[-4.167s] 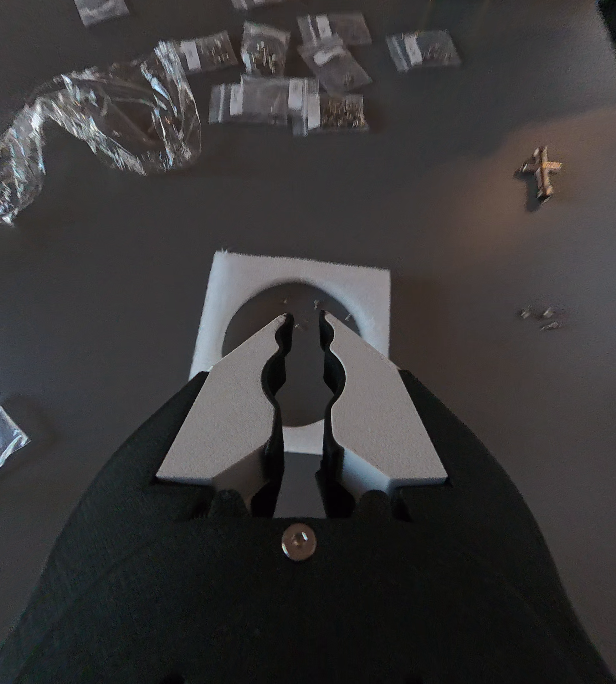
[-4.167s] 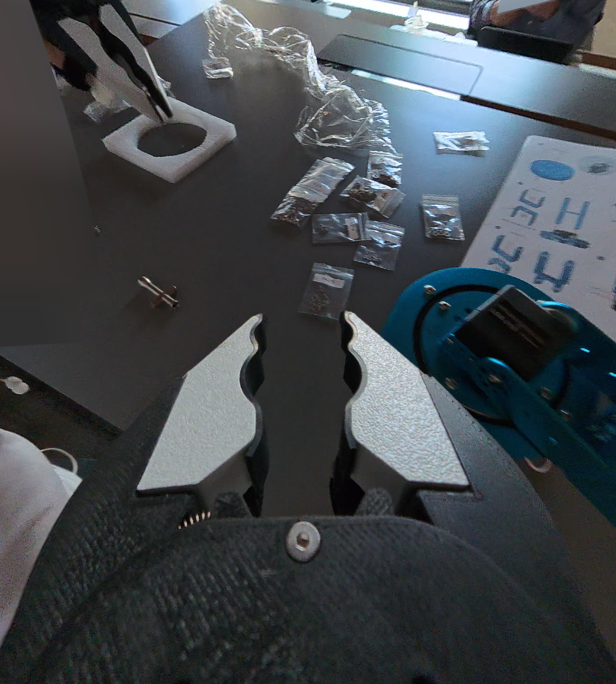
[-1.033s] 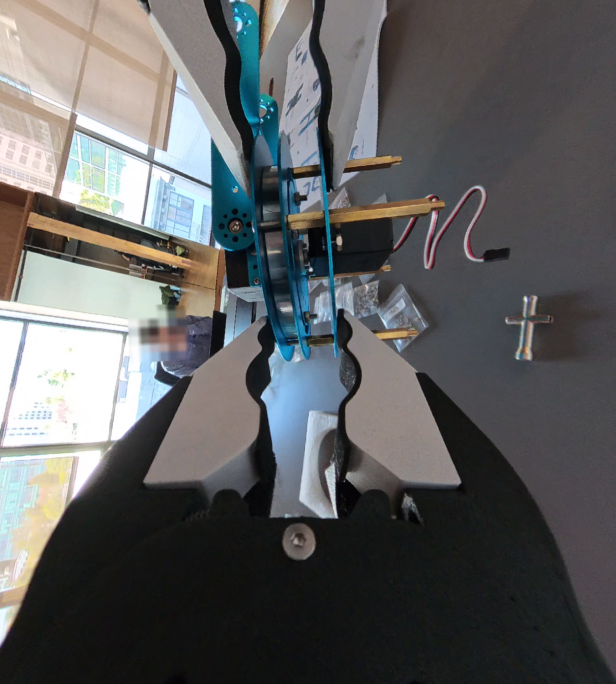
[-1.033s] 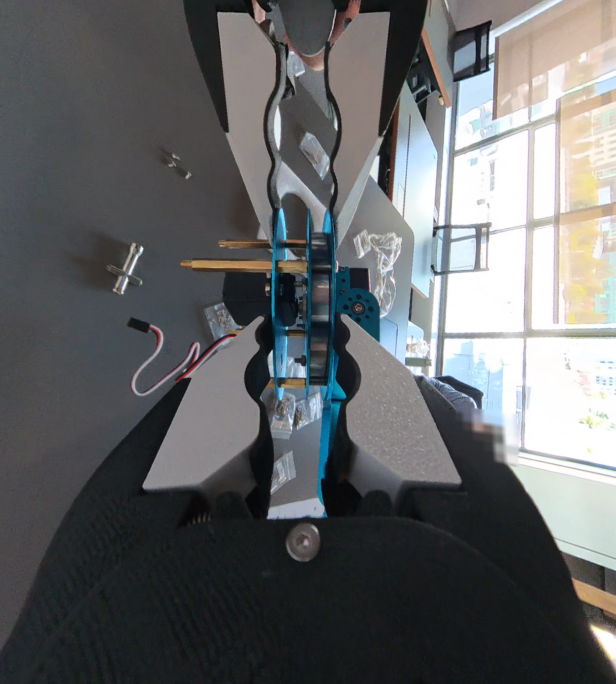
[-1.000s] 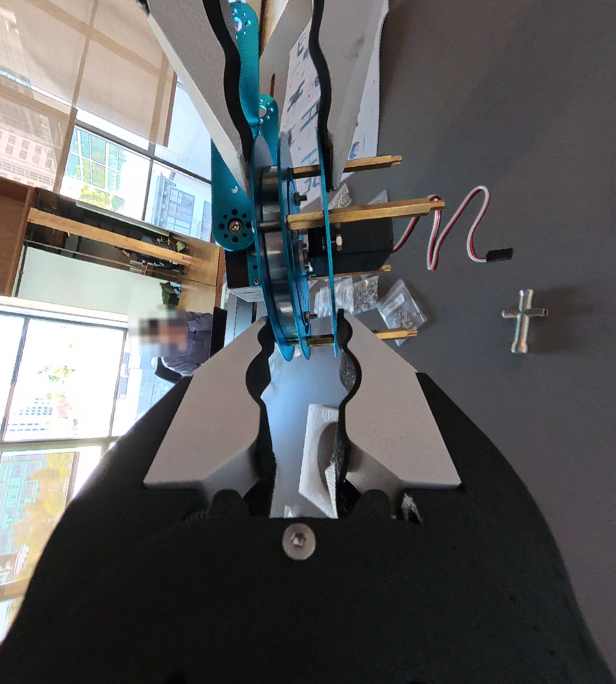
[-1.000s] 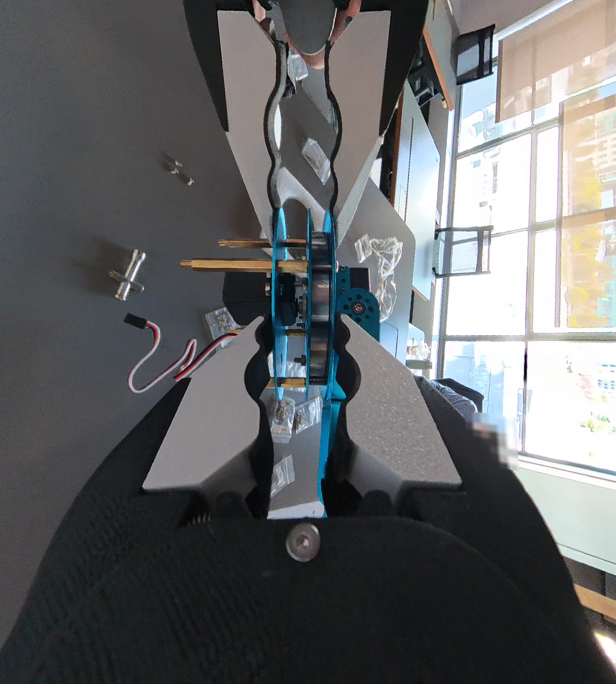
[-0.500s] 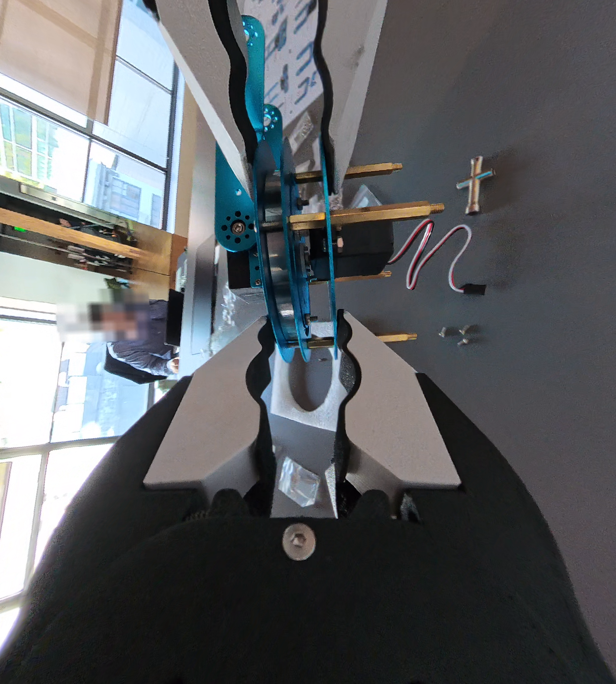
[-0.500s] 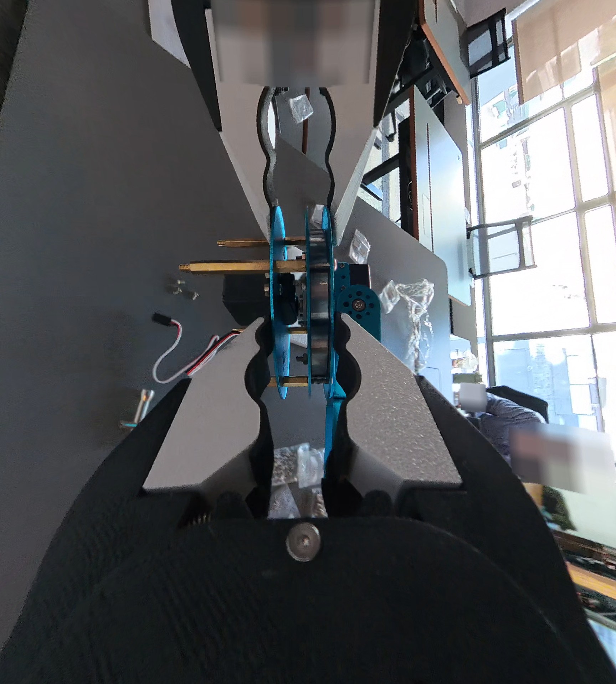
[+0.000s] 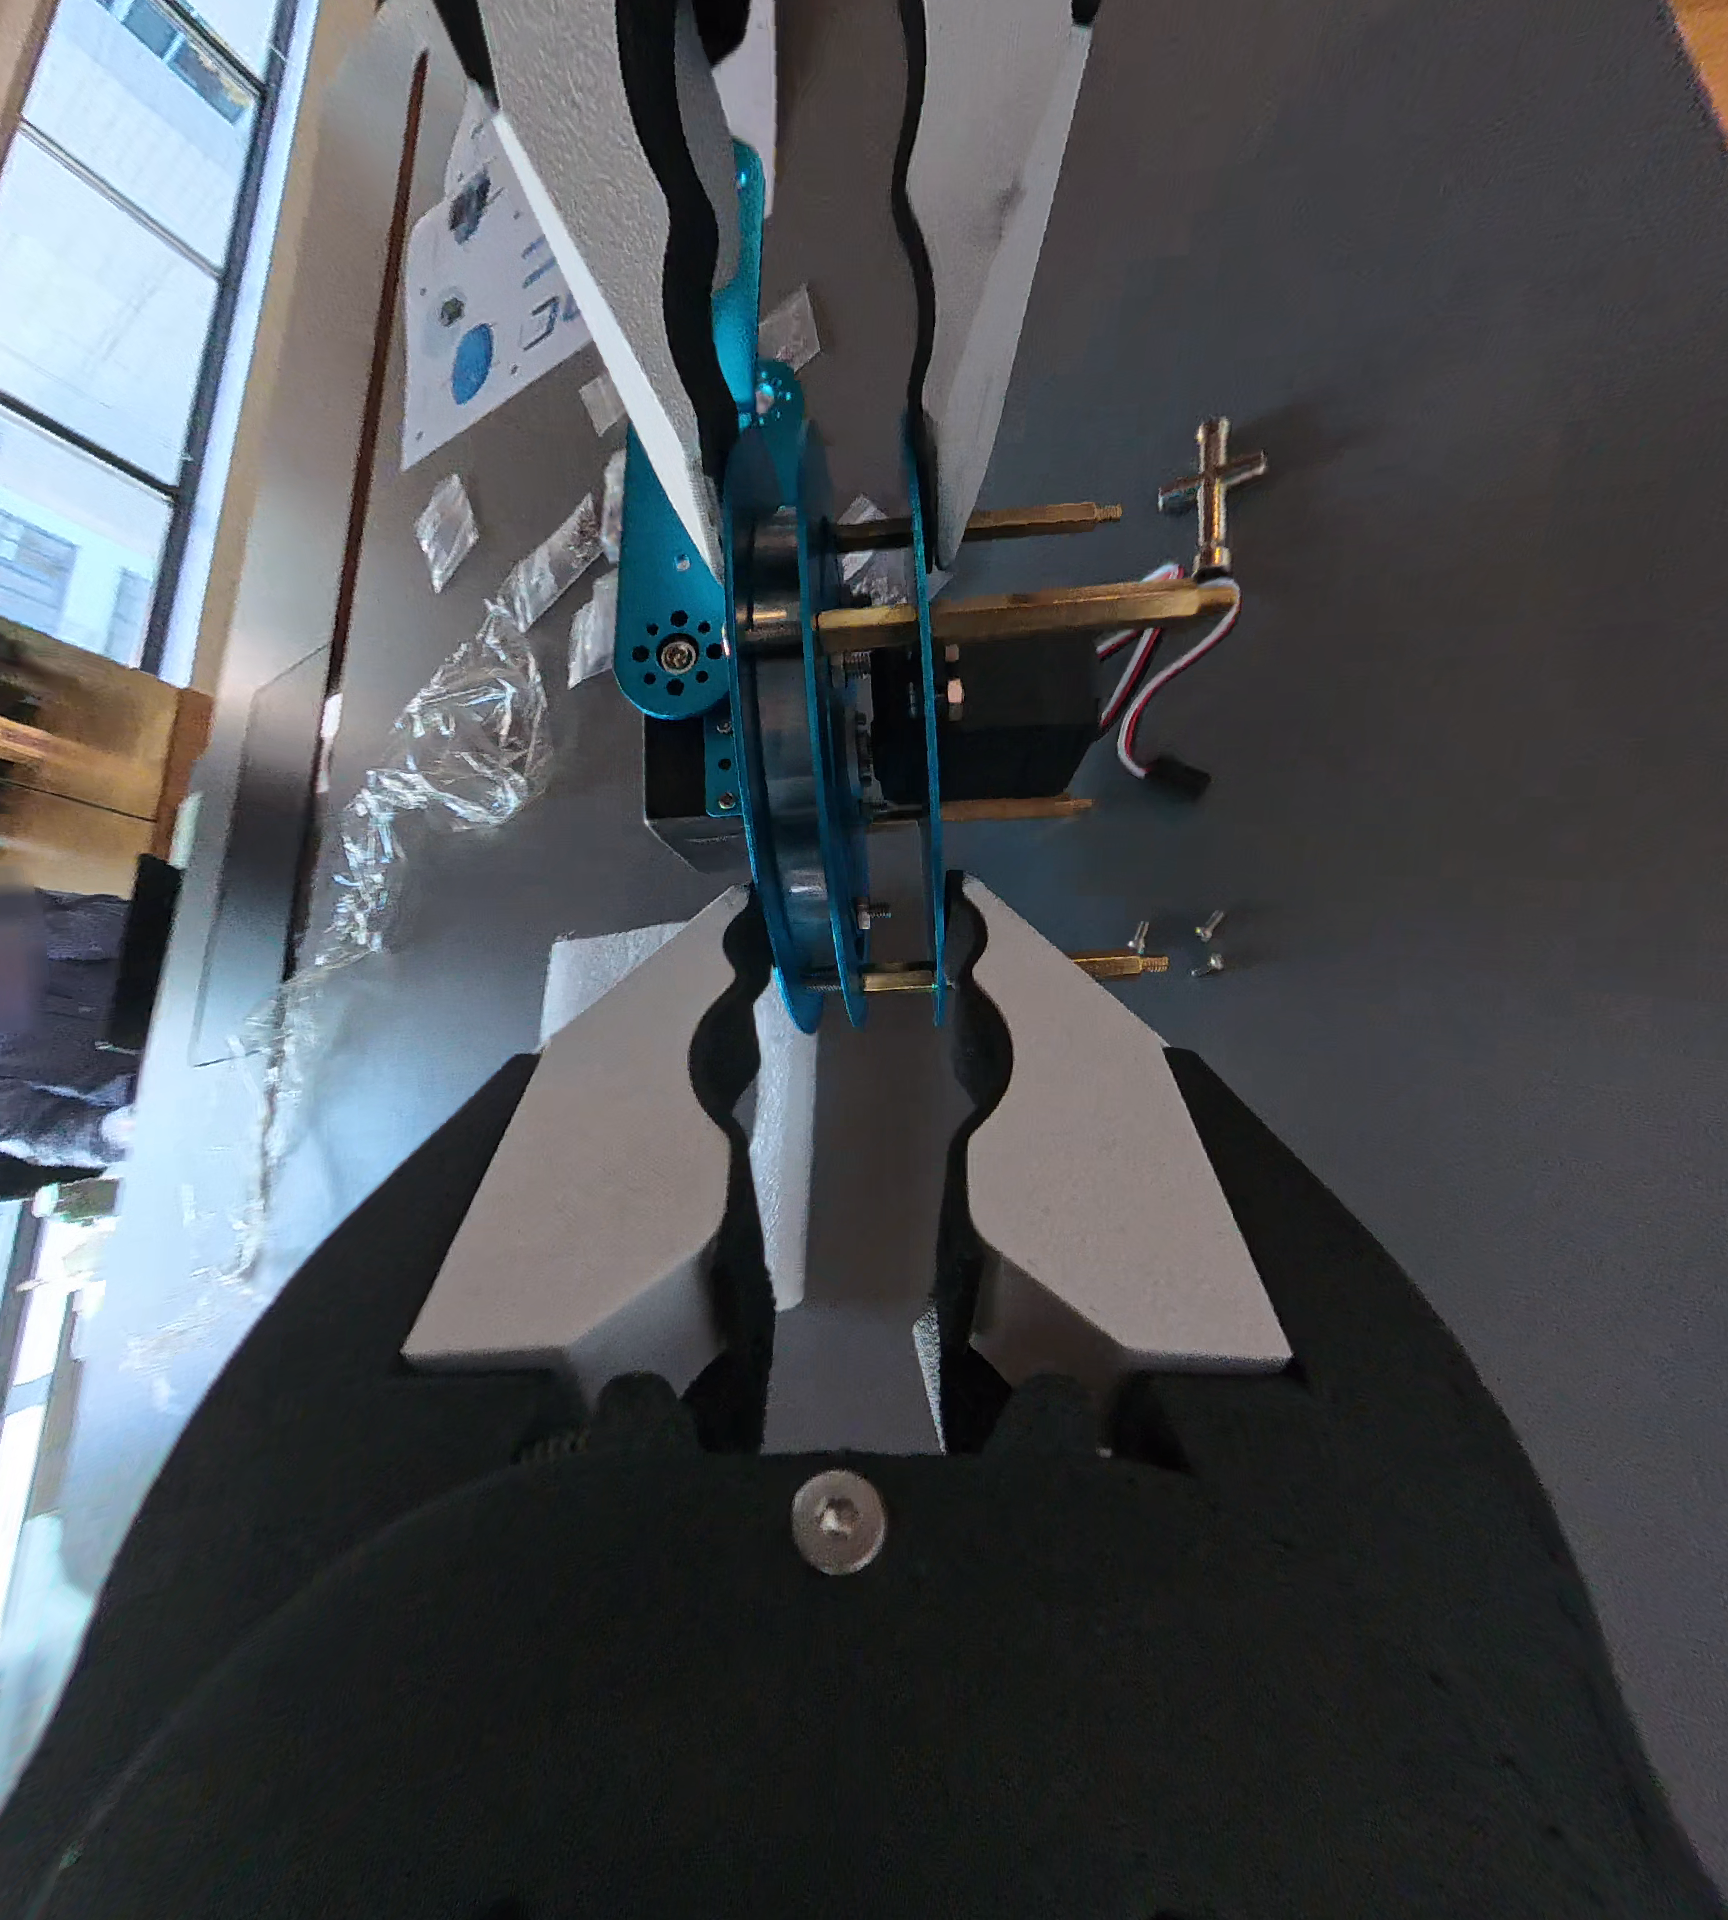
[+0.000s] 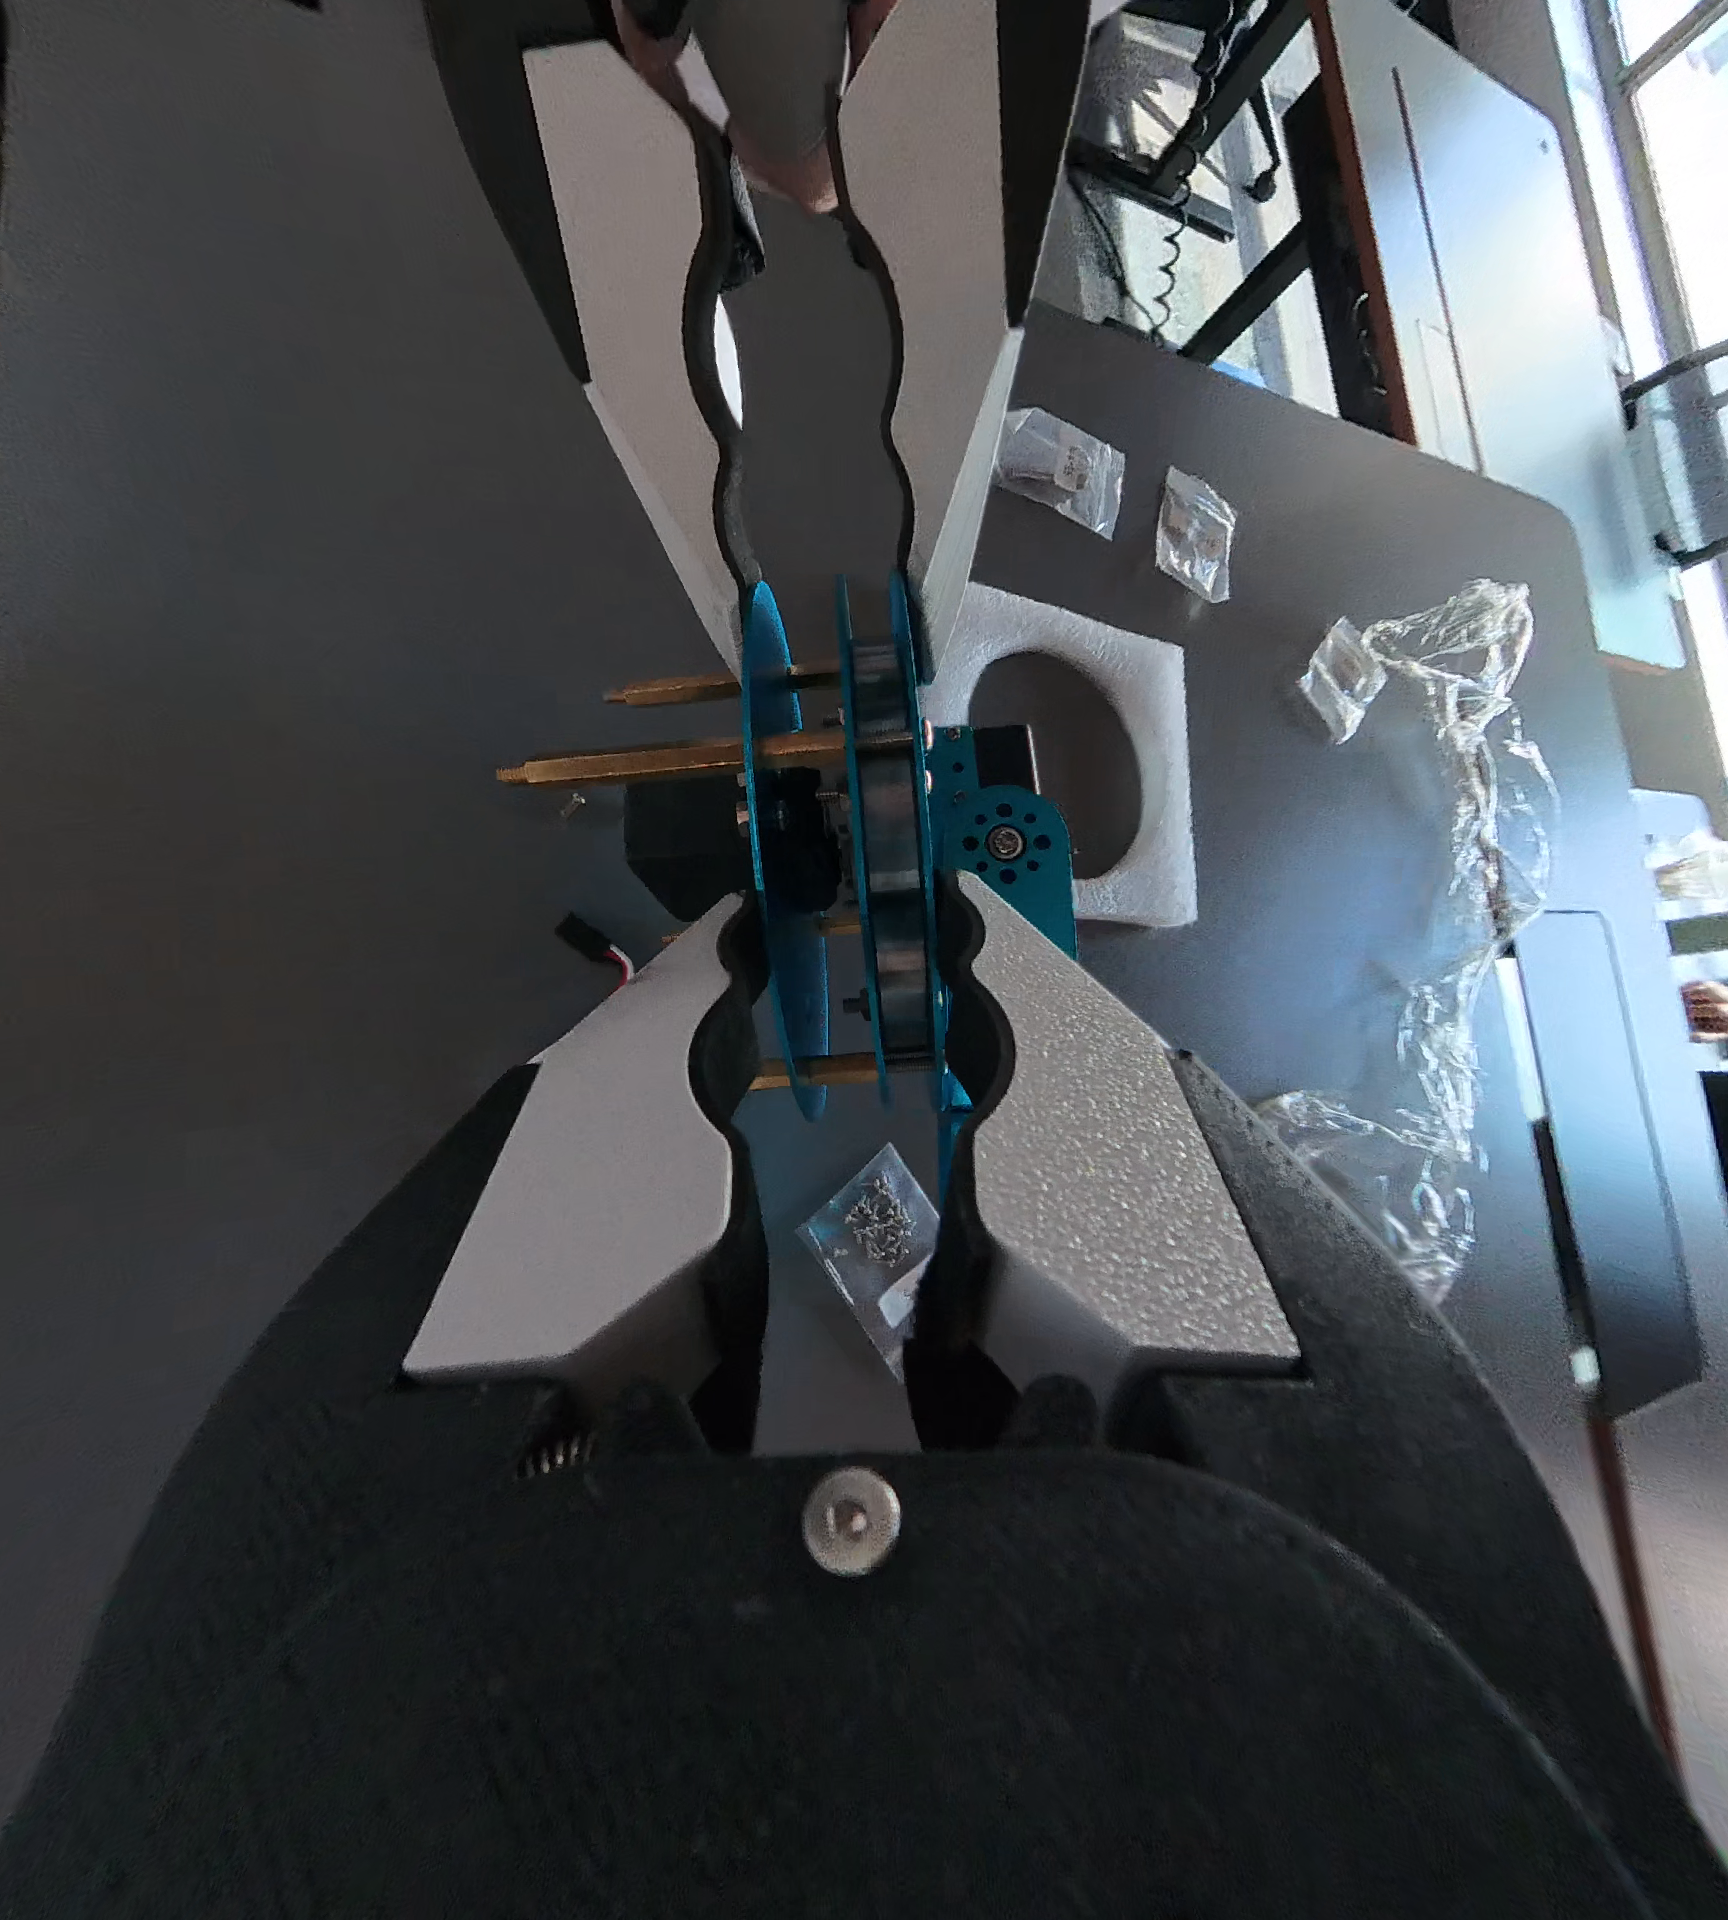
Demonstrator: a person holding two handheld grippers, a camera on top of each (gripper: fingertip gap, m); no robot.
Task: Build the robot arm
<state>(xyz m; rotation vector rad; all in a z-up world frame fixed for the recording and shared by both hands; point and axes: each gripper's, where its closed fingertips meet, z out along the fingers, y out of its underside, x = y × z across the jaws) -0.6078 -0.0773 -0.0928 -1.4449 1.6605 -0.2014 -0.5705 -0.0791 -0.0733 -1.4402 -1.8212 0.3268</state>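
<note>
The left gripper (image 9: 855, 914), with grey fingers lined in wavy black rubber, is seen closed to a narrow gap around the near rim of a blue anodised metal turntable assembly (image 9: 818, 748), made of round plates spaced by brass standoff posts (image 9: 1005, 613) with a black servo block between them. The right gripper (image 10: 844, 914) is closed the same way on the opposite rim of that assembly (image 10: 881, 810), so the piece is held on edge between the two tools, above the dark grey table (image 9: 1462, 935). Just behind the left gripper's fingers a square white foam block with a round hole (image 10: 1078, 769) lies on the table. Under the right gripper a small clear bag of screws (image 10: 875, 1221) is seen. Toward one long table edge lie three loose small screws (image 9: 1192, 940), the servo's red, white and black wire with a black plug (image 9: 1151, 727), and a silver cross-shaped wrench (image 9: 1211, 497). Toward the window-side edge crumpled clear plastic wrap (image 9: 444, 748) and more small clear bags (image 10: 1120, 488) are spread. Farthest off, a white printed sheet with blue marks (image 9: 486, 312) lies near the table's window-side edge.
</note>
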